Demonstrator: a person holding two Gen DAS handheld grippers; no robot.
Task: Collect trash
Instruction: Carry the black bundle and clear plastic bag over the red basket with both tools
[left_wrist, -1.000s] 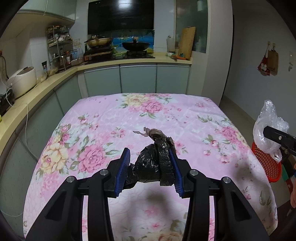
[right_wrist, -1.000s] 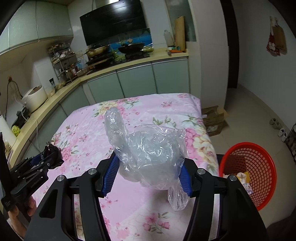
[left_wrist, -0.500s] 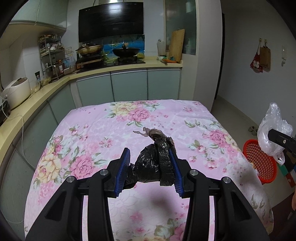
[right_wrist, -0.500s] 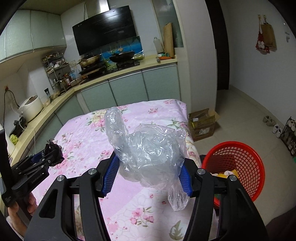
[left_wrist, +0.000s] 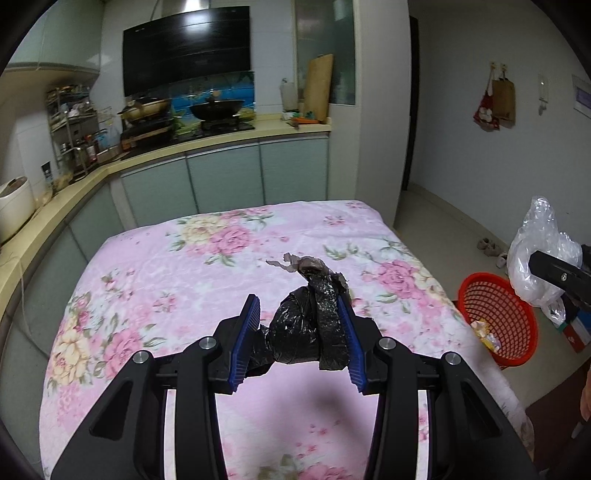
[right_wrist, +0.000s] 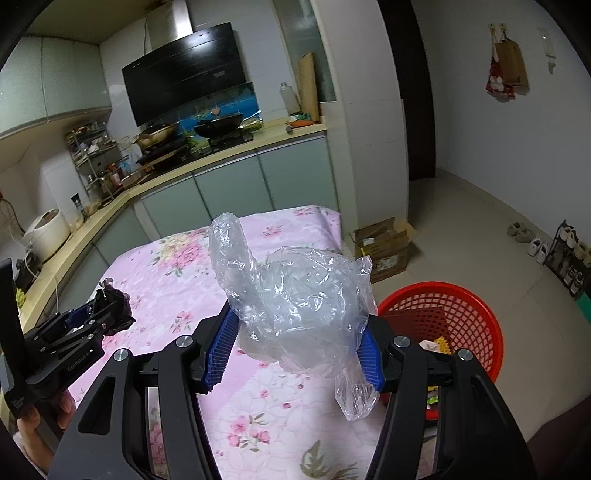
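- Left claw pinches a crumpled black plastic bag; loose grip could drop it on the floral tablecloth.
- Right claw clamps a clear plastic bag; its light film may drift past the red basket.

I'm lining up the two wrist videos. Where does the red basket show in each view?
Left wrist: the red basket sits at the right edge on the floor, beyond the table's right side, below the clear bag.
Right wrist: the basket is at lower right, just behind the right gripper, partly hidden by it.
Shared landmark: the black range hood above the stove.
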